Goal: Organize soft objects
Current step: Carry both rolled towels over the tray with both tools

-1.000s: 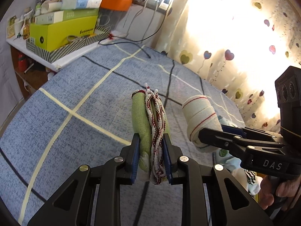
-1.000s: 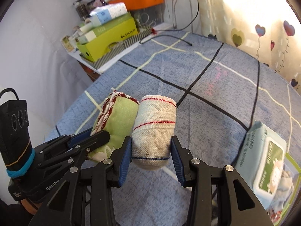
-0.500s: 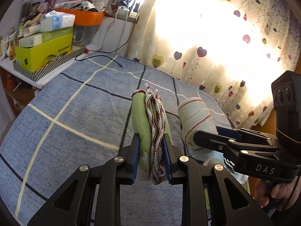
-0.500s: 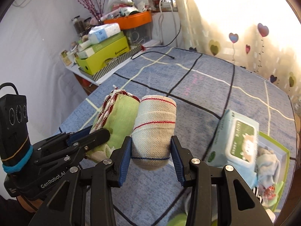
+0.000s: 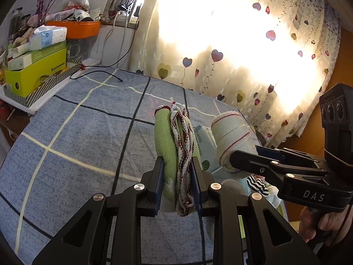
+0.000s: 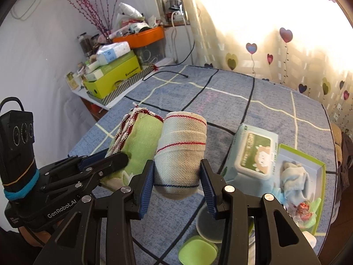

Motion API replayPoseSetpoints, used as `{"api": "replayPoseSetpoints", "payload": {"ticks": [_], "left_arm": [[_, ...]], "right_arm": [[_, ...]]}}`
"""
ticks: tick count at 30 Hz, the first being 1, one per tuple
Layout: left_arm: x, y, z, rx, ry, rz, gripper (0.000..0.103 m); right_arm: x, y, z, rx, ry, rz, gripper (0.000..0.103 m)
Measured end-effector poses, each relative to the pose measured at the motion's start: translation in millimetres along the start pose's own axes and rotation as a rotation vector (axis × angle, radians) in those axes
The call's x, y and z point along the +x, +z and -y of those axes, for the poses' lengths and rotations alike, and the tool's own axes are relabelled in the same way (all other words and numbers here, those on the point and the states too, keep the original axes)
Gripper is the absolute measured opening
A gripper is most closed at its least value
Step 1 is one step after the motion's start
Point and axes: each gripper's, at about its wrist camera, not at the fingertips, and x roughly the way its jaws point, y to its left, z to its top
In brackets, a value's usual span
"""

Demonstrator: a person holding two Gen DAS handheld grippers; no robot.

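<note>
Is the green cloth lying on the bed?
No, the green cloth is pinched between the left gripper's fingers, held up above the bed.

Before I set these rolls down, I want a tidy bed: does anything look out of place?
Yes. A black cable trails from the cluttered side table onto the blue checked bedspread. The wipes pack lies tilted against the green tray.

Left gripper [image 5: 177, 183]: black frame, blue ribbed pads, silver screws, "GenRobot.AI" lettering. Right gripper [image 6: 177, 185]: same build, "DAS" marking.
</note>
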Motion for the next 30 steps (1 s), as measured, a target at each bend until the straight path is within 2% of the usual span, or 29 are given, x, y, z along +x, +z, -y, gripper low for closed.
{"api": "replayPoseSetpoints", "payload": {"ticks": [16, 30], "left_arm": [[7.5, -3.3, 54.3, 0.082, -0.063, -0.022, 0.024], [13.0, -10.3, 87.1, 0.132, -0.106, -0.048, 0.024]], "right_arm": [[-38.0, -23.6, 34.3, 0.062, -0.033, 0.044, 0.040], [-62.0, -46.0, 56.9, 0.112, -0.059, 0.075, 0.040]]}}
